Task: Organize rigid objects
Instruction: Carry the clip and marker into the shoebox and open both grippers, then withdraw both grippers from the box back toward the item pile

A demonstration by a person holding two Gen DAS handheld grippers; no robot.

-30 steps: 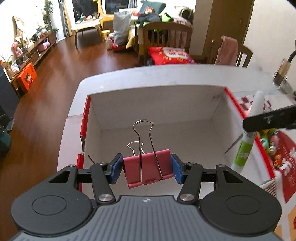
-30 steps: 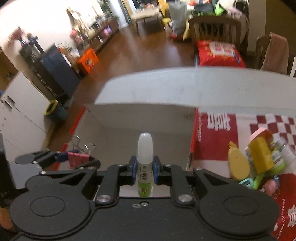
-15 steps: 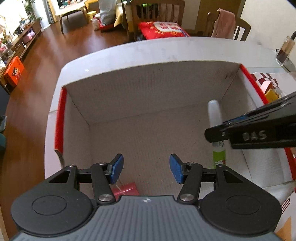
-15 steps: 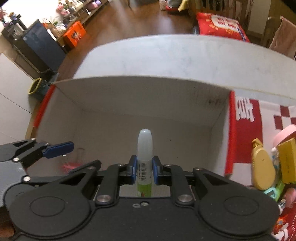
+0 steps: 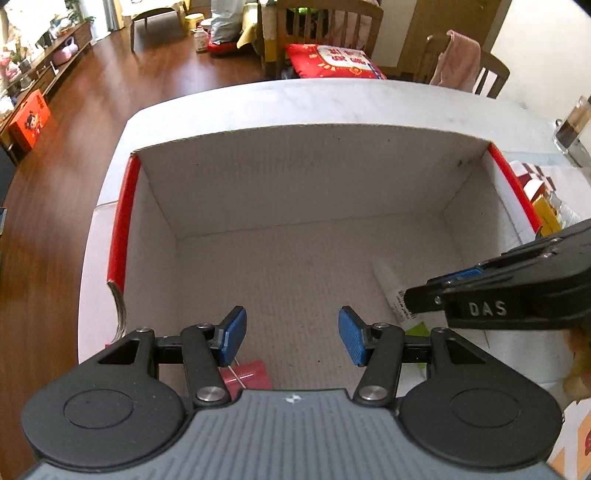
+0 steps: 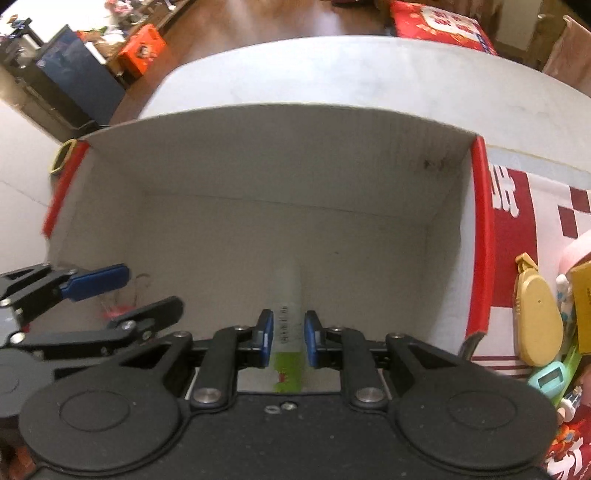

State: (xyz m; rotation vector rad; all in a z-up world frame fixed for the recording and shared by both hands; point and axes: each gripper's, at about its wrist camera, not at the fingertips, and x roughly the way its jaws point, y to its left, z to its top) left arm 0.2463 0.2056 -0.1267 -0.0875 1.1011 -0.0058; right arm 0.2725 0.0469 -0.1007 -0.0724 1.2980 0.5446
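An open white cardboard box with red rim edges (image 5: 123, 218) (image 6: 480, 236) stands on the white table. My left gripper (image 5: 291, 334) is open and empty above the box's near side. A pink binder clip (image 5: 245, 376) lies on the box floor just below it, blurred in the right wrist view (image 6: 118, 306). My right gripper (image 6: 289, 338) has its pads apart around a white glue stick with a green label (image 6: 288, 317); the stick looks blurred and lies on the box floor in the left wrist view (image 5: 393, 291).
To the right of the box lie a red-and-white checked cloth (image 6: 517, 229), a yellow case (image 6: 537, 314), a teal item (image 6: 550, 380) and other small things. Chairs (image 5: 328, 22) and wooden floor lie beyond the table's far edge.
My left gripper opened and dropped the pink binder clip into the box. My right gripper moved over the box, lowered, and its pads parted from the glue stick, which now lies lower.
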